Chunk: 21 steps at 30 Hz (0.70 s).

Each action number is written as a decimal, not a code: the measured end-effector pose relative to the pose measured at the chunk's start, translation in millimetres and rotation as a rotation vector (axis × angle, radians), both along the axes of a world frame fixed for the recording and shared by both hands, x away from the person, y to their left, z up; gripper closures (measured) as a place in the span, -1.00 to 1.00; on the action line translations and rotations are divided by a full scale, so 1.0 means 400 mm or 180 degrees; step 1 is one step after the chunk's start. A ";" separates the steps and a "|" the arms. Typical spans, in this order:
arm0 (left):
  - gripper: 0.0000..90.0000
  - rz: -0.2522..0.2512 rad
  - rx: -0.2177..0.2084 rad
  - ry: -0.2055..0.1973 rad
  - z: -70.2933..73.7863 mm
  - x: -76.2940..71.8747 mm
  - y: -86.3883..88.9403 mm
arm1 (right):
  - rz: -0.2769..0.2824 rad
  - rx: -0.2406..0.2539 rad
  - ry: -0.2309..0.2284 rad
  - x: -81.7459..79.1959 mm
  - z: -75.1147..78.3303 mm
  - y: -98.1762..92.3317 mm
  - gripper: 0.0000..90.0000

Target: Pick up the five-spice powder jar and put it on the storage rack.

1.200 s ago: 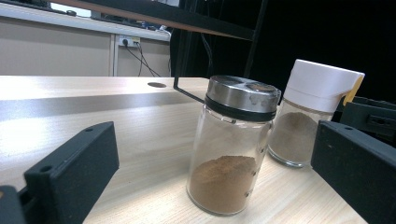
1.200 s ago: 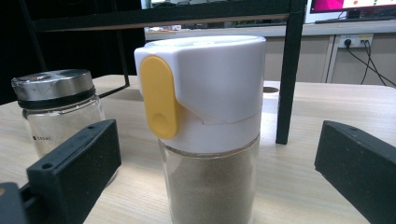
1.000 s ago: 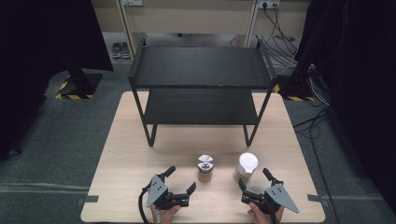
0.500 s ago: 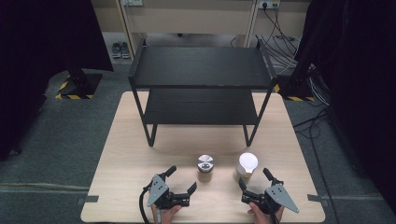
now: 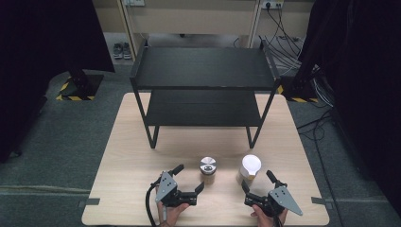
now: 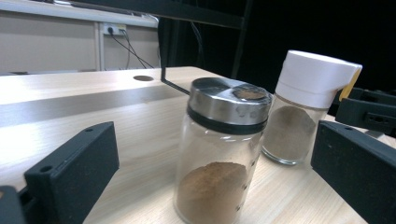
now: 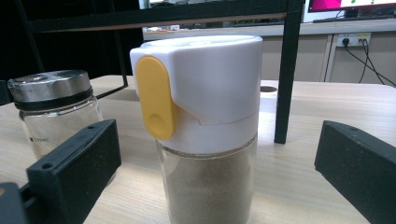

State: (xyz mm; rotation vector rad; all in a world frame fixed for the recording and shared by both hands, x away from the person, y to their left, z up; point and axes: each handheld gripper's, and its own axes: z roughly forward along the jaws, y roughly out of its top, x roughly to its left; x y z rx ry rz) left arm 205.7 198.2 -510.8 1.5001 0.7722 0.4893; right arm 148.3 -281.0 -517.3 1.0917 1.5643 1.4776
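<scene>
Left gripper (image 5: pixel 189 177): we see jaws spread wide, gripping nothing, low over the table (image 5: pixel 123 156), steel-lid jar (image 5: pixel 208 169) just ahead.
Right gripper (image 5: pixel 258 184): jaws apart too, empty, white-lid jar (image 5: pixel 250 166) just ahead.
Jars: both upright on table, near each other, apart; we see brown powder in each.
Shelf (image 5: pixel 203 71): black, two tiers, behind jars.

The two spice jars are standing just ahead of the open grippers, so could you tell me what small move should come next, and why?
Probably ease each gripper forward around its jar, then close. The left gripper is open and faces the steel-lidded jar; the right gripper is open and faces the white-lidded jar. Both jars stand upright on the table, not yet between the jaws.
</scene>
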 end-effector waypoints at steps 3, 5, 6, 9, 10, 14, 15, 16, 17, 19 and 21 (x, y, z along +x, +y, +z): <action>-0.99 -0.0010 0.0083 0.0065 0.007 0.015 -0.019 | 0.0001 0.0003 0.0002 0.000 0.000 0.000 -0.99; -0.99 -0.0007 0.0133 0.0056 0.011 0.018 -0.030 | 0.0003 0.0003 0.0001 0.000 0.000 -0.001 -0.99; -0.99 -0.0010 0.0141 0.0058 0.013 0.020 -0.033 | 0.0004 0.0003 0.0003 0.001 0.000 -0.001 -0.99; -0.99 -0.0002 0.0185 0.0060 0.020 0.026 -0.043 | 0.0004 0.0004 0.0004 0.001 0.000 -0.001 -0.99; -0.99 -0.0001 0.0190 0.0065 0.021 0.028 -0.046 | 0.0002 0.0007 0.0004 0.001 0.000 -0.001 -0.99; -0.98 -0.0002 0.0238 0.0070 0.027 0.036 -0.061 | 0.0000 0.0018 0.0008 0.001 0.000 -0.002 -0.99; -0.97 -0.0008 0.0257 0.0073 0.030 0.037 -0.065 | -0.0001 0.0017 0.0007 0.001 0.000 -0.002 -0.99; -0.97 -0.0012 0.0265 0.0082 0.031 0.039 -0.069 | -0.0002 0.0018 0.0006 0.001 0.000 -0.002 -0.99; -0.96 -0.0025 0.0257 0.0094 0.032 0.040 -0.071 | -0.0002 0.0019 0.0006 0.001 0.000 -0.002 -0.99; -0.93 -0.0016 0.0278 0.0119 0.034 0.044 -0.079 | -0.0001 0.0023 0.0009 0.001 0.000 -0.002 -0.99; -0.92 0.0006 0.0346 0.0135 0.038 0.047 -0.088 | -0.0001 0.0024 0.0008 0.001 0.000 -0.002 -0.99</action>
